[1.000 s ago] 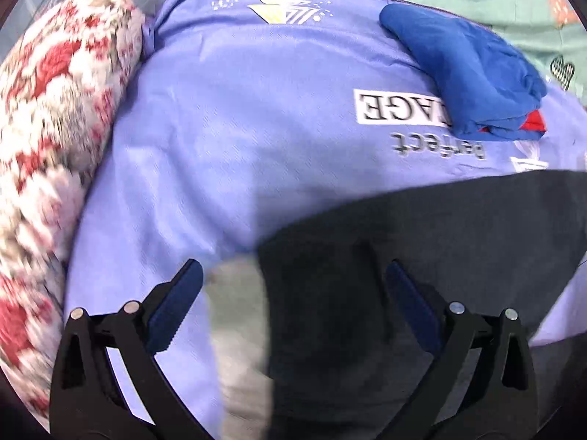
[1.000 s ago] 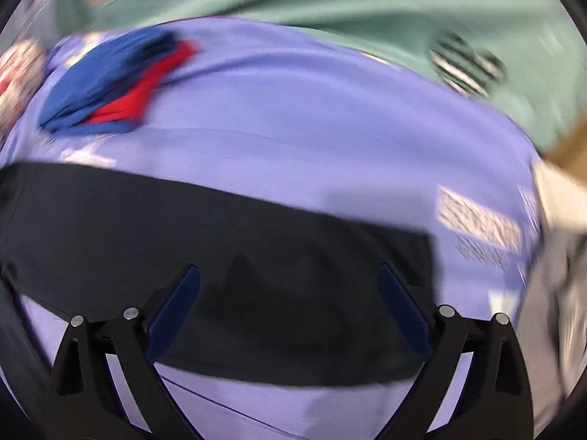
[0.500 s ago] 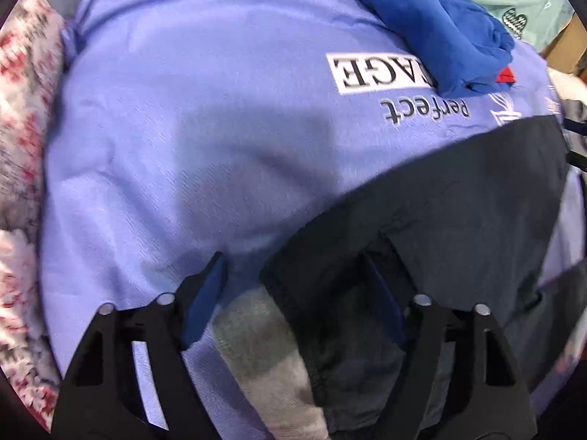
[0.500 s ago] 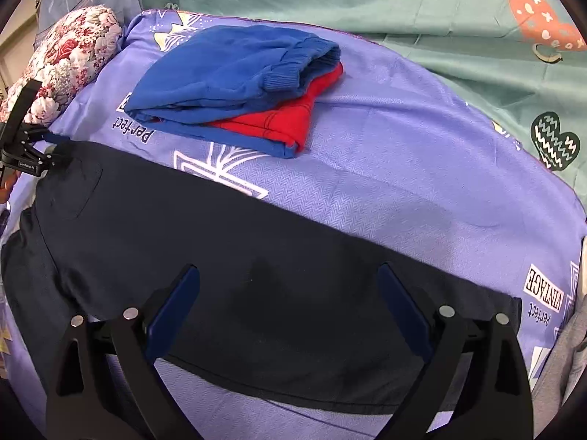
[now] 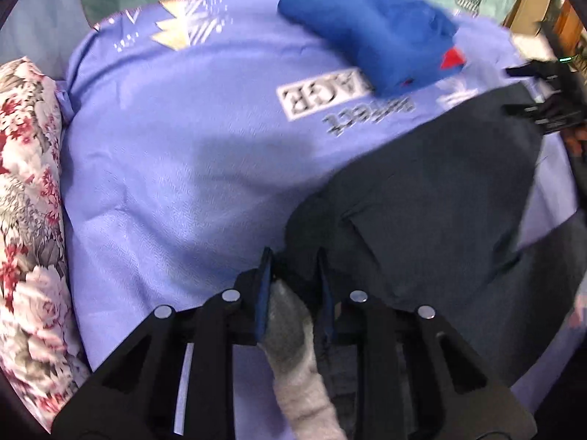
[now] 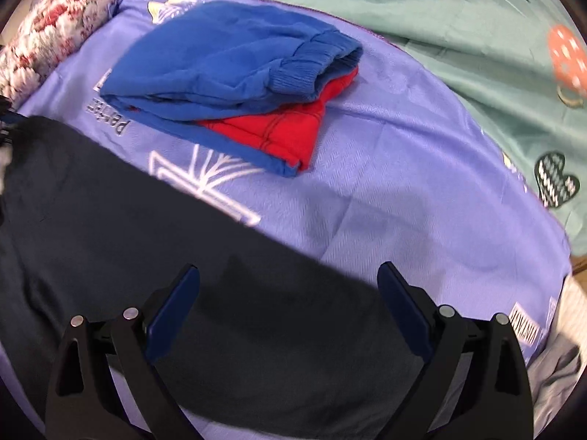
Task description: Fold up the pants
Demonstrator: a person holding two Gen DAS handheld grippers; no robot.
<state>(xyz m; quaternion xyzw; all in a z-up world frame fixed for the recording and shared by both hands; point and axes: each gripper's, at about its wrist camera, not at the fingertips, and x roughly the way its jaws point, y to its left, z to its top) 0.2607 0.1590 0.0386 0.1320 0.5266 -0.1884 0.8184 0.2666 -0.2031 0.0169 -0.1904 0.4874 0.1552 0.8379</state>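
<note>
My left gripper [image 5: 293,286] was pinched on the waist end of the dark pants [image 5: 440,190], with a strip of grey lining [image 5: 293,333] caught between the blue pads. My right gripper [image 6: 288,304] hung wide apart over the leg of the same pants [image 6: 220,293], gripping nothing. The pants lay stretched across the purple sheet [image 6: 403,190], waist toward my left and leg end toward my right.

I judged the cloth thin, soft and light, a smooth woven stuff with no stiffness, so it would droop and slide wherever it was not held. A pinch on one layer would likely let the other slip. The thicker seam at the waist seemed the surer hold, and for the right the hem or outer edge of the leg.

Beyond the pants sat a folded pile: a fleecy blue garment [image 6: 227,55] with a ribbed cuff over a red one [image 6: 286,128]. A plump flowered pillow [image 5: 25,190] lay at the left edge, and a green printed sheet [image 6: 458,18] behind.
</note>
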